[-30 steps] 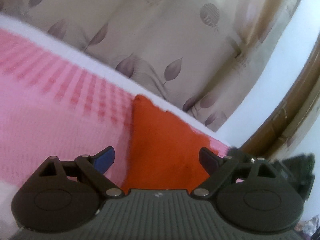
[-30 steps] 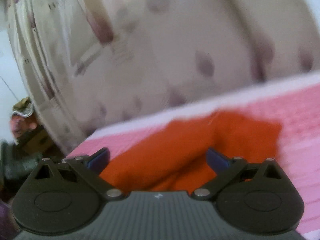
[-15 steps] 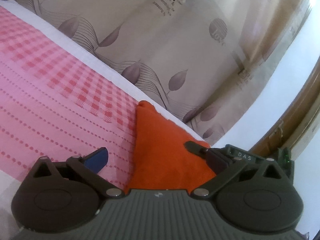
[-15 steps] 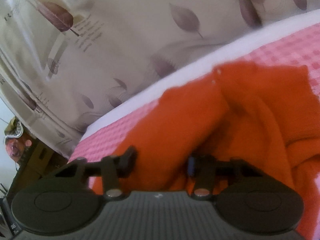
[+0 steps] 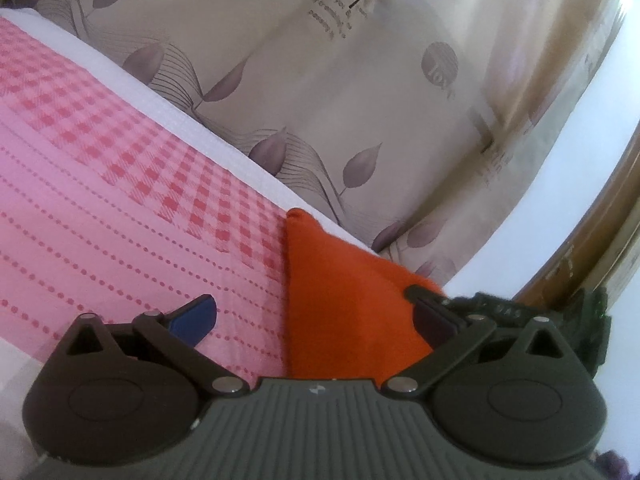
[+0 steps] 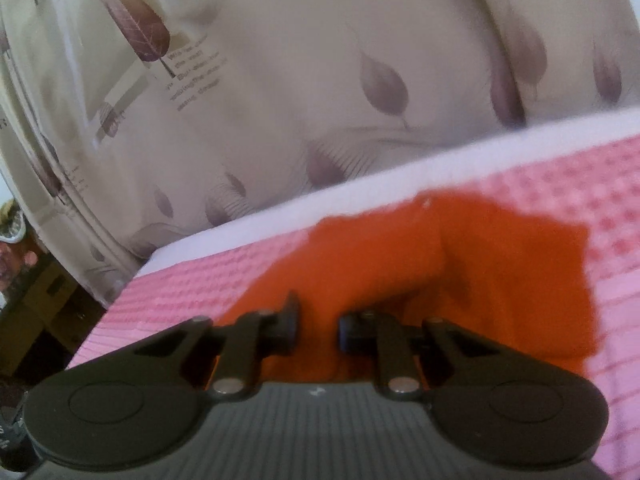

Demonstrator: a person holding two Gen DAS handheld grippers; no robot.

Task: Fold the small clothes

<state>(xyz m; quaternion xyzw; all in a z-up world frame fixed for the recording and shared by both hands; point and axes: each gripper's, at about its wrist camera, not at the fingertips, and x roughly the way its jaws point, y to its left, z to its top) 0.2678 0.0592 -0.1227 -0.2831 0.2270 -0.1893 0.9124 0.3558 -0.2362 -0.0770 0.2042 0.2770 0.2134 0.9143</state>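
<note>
Closing within the last second, the right gripper (image 6: pixel 318 326) is pinching the near edge of the orange garment (image 6: pixel 500 264) on the pink bedspread (image 5: pixel 100 208), while the left gripper (image 5: pixel 312 320) is hovering wide open beside it.

A plain bright orange knitted garment (image 5: pixel 344 304) was seen without any print, its surface one even colour; the same orange (image 6: pixel 472 264) was shown in the right wrist view. It was laid on a pink woven bedspread (image 5: pixel 100 208), which was patterned with a band of red-and-pink gingham checks and rows of red dotted lines and was bordered by a plain white edge strip (image 5: pixel 168 108). A beige curtain (image 5: pixel 360 92) was printed with muted purple-brown leaves, thin dark wavy lines and small dark lettering. The black left gripper (image 5: pixel 311 318) was fitted with one blue finger pad (image 5: pixel 192 320). The right gripper (image 6: pixel 318 326) was black throughout.
</note>
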